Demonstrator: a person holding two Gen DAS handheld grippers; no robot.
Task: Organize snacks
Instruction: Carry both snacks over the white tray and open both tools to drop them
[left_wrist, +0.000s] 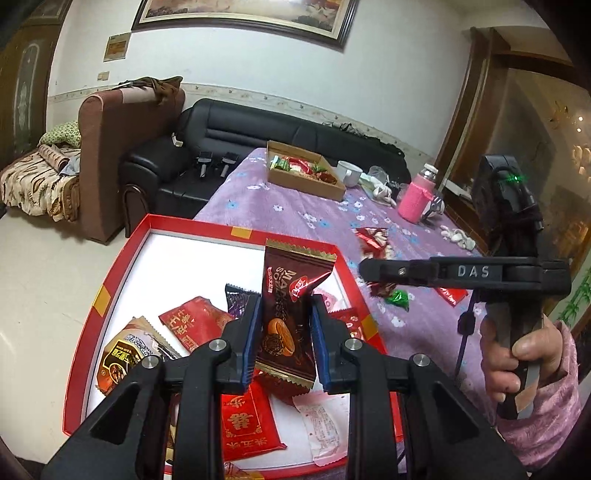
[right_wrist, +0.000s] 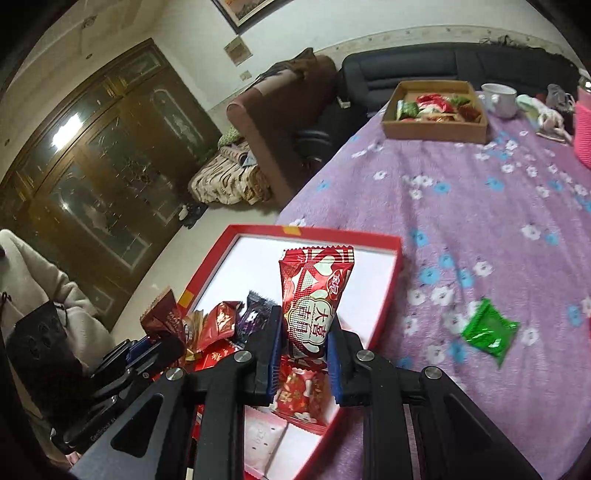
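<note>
white wall (left_wrist: 240, 62) | black sofa (left_wrist: 258, 125) | brown armchair (left_wrist: 107, 147) | wooden cabinet (right_wrist: 92, 166) | pale floor (left_wrist: 44, 277)

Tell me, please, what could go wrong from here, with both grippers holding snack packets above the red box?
1. The left gripper pinches the brown packet near its lower half only; its tall top may tip and slip out.
2. The right gripper, holding the red packet, sits close to the left one, so they might bump together.
3. The red box lies at the table's edge; a push could shove it off.
</note>
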